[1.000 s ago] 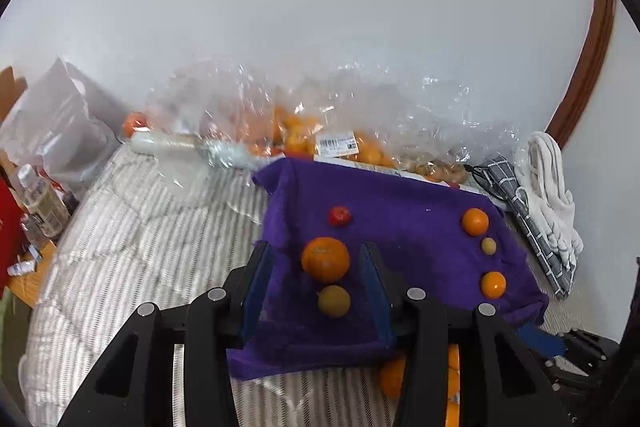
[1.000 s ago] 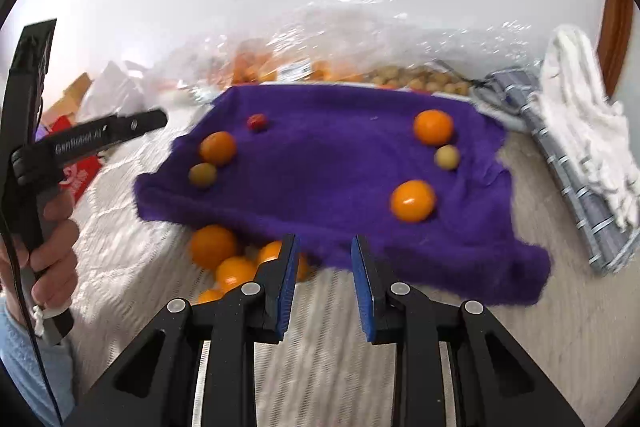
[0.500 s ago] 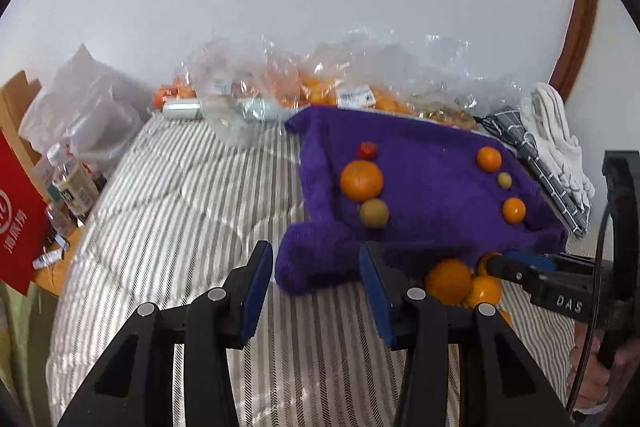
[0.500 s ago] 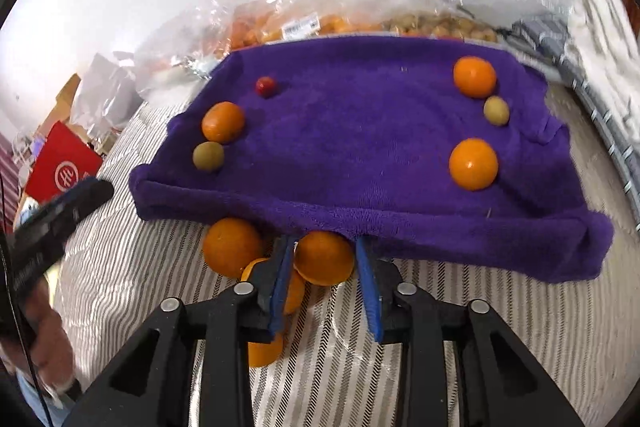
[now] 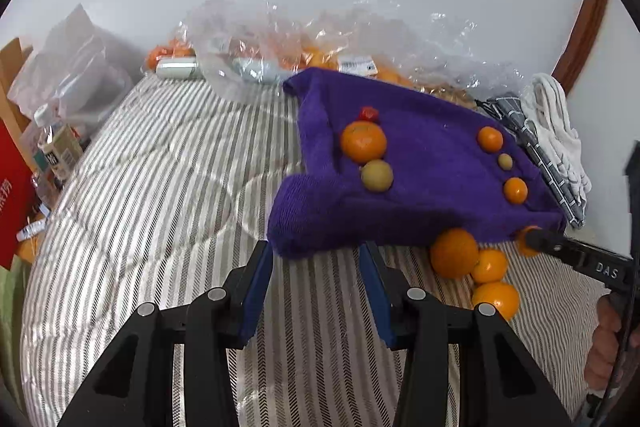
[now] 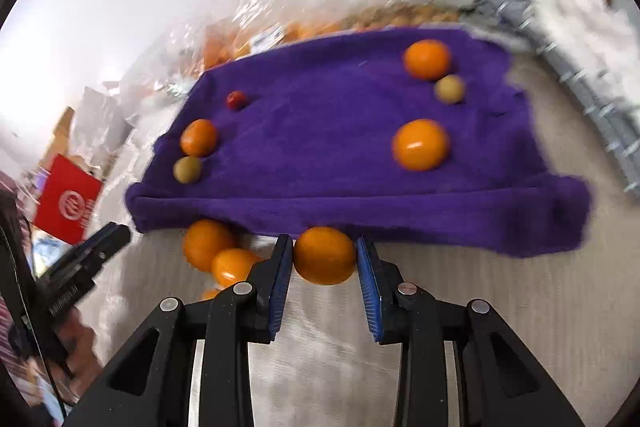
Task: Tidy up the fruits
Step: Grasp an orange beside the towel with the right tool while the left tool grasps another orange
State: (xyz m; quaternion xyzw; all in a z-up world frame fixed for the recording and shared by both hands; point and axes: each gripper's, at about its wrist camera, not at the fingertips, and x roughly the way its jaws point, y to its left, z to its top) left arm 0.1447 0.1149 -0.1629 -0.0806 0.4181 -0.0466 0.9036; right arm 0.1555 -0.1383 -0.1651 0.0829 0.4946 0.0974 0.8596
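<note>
Oranges are what has shifted: a second ago the right tool [image 6: 324, 263] hung short of the loose pile in front of the purple towel [image 6: 332, 131], and now one orange [image 6: 325, 261] sits squarely between its blue pads, which look to be touching it on both sides, so I'd say it is gripped and ready to go up onto the towel with the sorted fruit. Three more oranges [image 5: 454, 253] lie together just beside it on the bed, still to be dealt with. The left tool [image 5: 316, 263] has pulled back from over the towel to its near corner, jaws part open and holding nothing. On the towel, two groups of fruit lie well apart. The bed [image 5: 160, 187] has a striped quilted cover; crinkled plastic bags [image 5: 304, 39] of fruit line the white wall behind.
</note>
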